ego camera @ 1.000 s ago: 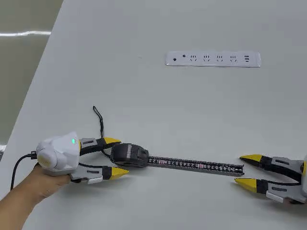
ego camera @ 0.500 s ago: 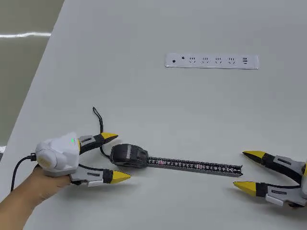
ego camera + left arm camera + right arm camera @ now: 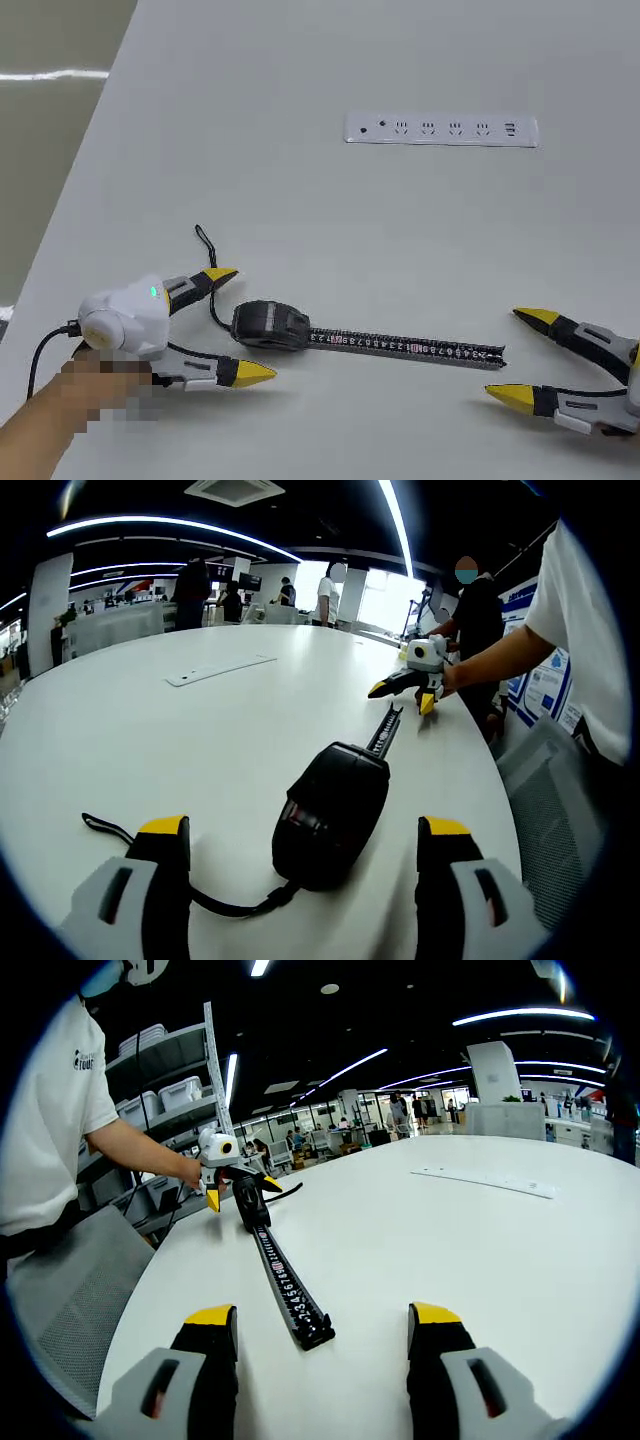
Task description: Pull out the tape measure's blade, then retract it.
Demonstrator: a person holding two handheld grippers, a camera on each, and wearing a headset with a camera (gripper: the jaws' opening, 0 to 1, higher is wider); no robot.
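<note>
Lying flat on the white table, the tape measure has its black case at the L and its blade drawn out to the R. The head view gives the whole length: the long axis goes L-R, dipping a little toward the R, approx. parallel to the power strip farther back, and the blade end points at the R gripper. The L gripper view adds the back of the case w/ a dark strap leaving it. The R gripper view adds the blade's numbers and its end, just ahead, btw. its own jaws. The L gripper has jaws spread wide, one each side of the case, not touching. The R gripper jaws are also spread, holding nothing.
</note>
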